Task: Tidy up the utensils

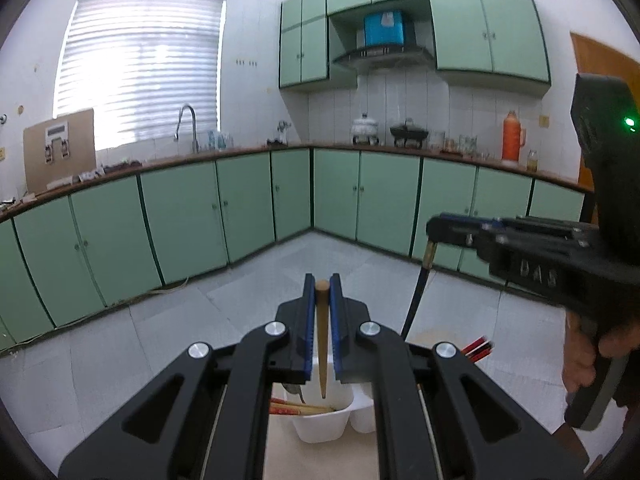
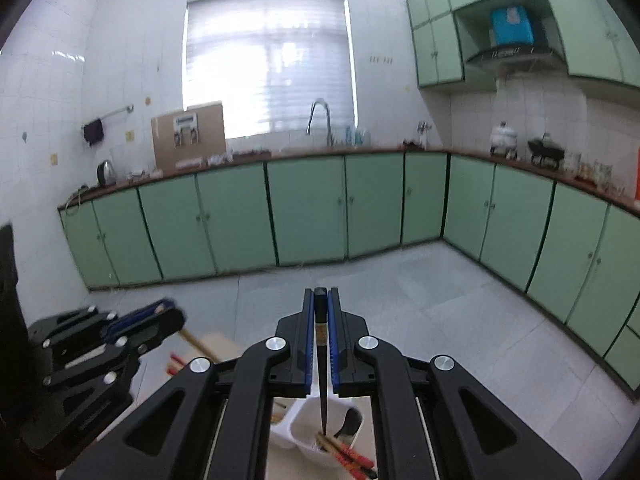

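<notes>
My left gripper (image 1: 322, 280) is shut on a brown wooden chopstick (image 1: 322, 340) that hangs tip down over a white plastic utensil holder (image 1: 320, 426). Red-and-tan chopsticks (image 1: 298, 408) lie in the holder. My right gripper (image 2: 320, 294) is shut on a black chopstick (image 2: 322, 380) whose tip reaches down into the white holder (image 2: 304, 432), beside red chopsticks (image 2: 348, 454) and a dark spoon (image 2: 350, 422). The right gripper also shows in the left wrist view (image 1: 434, 228) with the black chopstick (image 1: 416, 292) hanging below it. The left gripper shows in the right wrist view (image 2: 168, 312).
The holder stands on a light wooden table (image 1: 320, 460). More red chopsticks (image 1: 478, 348) lie on the table to the right. Green kitchen cabinets (image 1: 180, 220) and a tiled floor (image 1: 248, 292) lie beyond. A hand (image 1: 588, 360) holds the right gripper's handle.
</notes>
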`<state>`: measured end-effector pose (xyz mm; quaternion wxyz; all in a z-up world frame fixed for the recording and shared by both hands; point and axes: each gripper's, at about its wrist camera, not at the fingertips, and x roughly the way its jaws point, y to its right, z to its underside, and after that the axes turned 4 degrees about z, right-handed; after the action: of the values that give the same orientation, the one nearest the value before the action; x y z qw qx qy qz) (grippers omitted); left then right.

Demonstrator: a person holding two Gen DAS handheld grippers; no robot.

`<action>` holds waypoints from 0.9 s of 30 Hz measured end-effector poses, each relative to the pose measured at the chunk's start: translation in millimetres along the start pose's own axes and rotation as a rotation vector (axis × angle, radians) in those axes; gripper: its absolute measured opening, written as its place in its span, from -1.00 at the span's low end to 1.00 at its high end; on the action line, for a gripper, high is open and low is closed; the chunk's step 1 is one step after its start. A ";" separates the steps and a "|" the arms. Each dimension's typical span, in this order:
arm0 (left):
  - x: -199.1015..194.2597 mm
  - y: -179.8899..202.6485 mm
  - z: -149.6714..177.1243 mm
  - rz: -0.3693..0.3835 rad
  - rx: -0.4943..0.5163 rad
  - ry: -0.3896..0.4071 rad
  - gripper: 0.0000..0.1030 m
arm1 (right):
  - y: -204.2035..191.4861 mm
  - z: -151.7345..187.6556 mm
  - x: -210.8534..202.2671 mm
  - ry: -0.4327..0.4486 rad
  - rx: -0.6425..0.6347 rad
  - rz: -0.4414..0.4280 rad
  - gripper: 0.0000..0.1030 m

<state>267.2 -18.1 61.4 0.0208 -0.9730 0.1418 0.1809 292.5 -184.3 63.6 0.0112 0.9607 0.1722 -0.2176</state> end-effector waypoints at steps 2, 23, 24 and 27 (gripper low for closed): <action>12.9 -4.4 9.8 0.002 0.000 -0.035 -0.85 | 1.1 8.7 6.0 -0.024 -0.001 0.000 -0.87; -95.0 -13.9 44.8 -0.064 -0.070 0.067 0.73 | 17.4 71.1 -125.1 0.112 0.088 0.161 0.76; -99.6 -12.4 46.1 -0.067 -0.073 0.071 0.75 | 14.6 74.6 -129.8 0.114 0.092 0.161 0.80; -120.7 -3.8 55.4 -0.079 -0.080 0.071 0.83 | 4.9 87.4 -144.7 0.106 0.100 0.156 0.88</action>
<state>141.2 23.0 52.9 -0.0159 -0.9837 0.0966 0.1510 135.5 -244.5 45.2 -0.0288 0.9806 0.0863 -0.1734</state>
